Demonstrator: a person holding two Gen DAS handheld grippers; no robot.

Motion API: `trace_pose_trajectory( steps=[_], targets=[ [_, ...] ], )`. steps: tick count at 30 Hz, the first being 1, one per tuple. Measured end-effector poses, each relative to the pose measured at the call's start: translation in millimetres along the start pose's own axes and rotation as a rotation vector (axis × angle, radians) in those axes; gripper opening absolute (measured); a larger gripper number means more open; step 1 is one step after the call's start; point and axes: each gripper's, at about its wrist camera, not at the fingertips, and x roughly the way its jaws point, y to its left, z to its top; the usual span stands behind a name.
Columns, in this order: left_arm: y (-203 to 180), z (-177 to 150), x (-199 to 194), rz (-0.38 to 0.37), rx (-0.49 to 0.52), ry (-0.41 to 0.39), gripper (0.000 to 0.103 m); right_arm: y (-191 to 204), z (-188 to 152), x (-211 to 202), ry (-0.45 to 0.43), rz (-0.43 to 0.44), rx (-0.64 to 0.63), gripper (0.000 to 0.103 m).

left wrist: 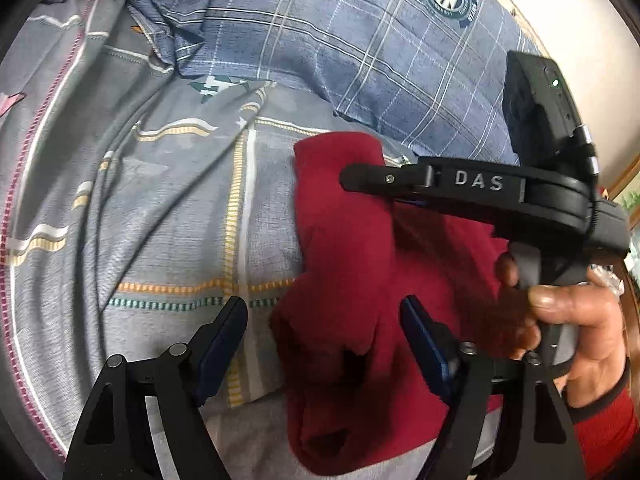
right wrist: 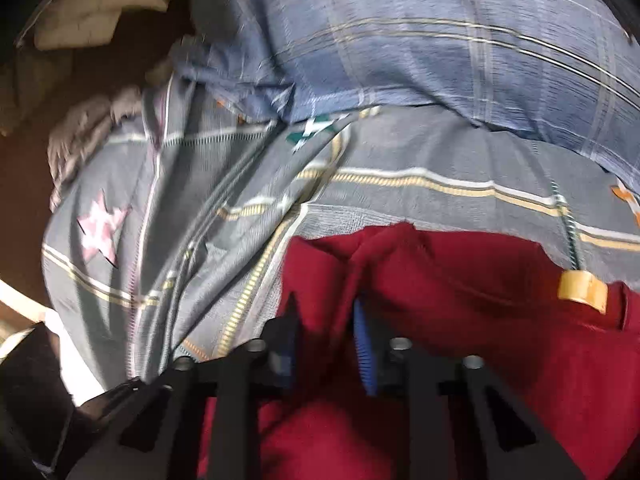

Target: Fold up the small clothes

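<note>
A dark red garment [left wrist: 344, 264] lies bunched on a grey patterned bedsheet [left wrist: 160, 184]. My left gripper [left wrist: 324, 316] is open, its jaws either side of the garment's lower folds, holding nothing. My right gripper [left wrist: 360, 178] shows in the left wrist view as a closed black tip pinching the garment's upper edge. In the right wrist view my right gripper [right wrist: 326, 312] is shut on a raised fold of the red garment [right wrist: 480, 320]. A tan label [right wrist: 582, 286] is on the garment at the right.
A blue plaid pillow [left wrist: 360, 40] with a round badge lies behind the garment, also in the right wrist view [right wrist: 400, 32]. The sheet [right wrist: 200, 200] is wrinkled at the left. A brown floor [right wrist: 24, 160] and pale cloth lie beyond the bed's left edge.
</note>
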Motion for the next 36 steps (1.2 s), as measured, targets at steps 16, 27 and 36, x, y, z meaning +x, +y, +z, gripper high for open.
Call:
trace_pose_trajectory(
  steps=[16, 27, 36],
  targets=[
    [-14.0, -2.6, -18.0, -0.101, 0.124, -0.047, 0.029, 26.9, 2.1, 1.6, 0.081, 0.008, -0.007, 0.080],
    [-101.5, 3.5, -58.9, -0.165, 0.243, -0.118, 0.027, 1.1, -13.2, -75.7, -0.128, 0.054, -0.033, 0.019],
    [-225.0, 2.7, -12.3, -0.279, 0.403, -0.019, 0.026, -99.6, -50.5, -199.7, -0.298, -0.017, 0.068, 0.018]
  ],
)
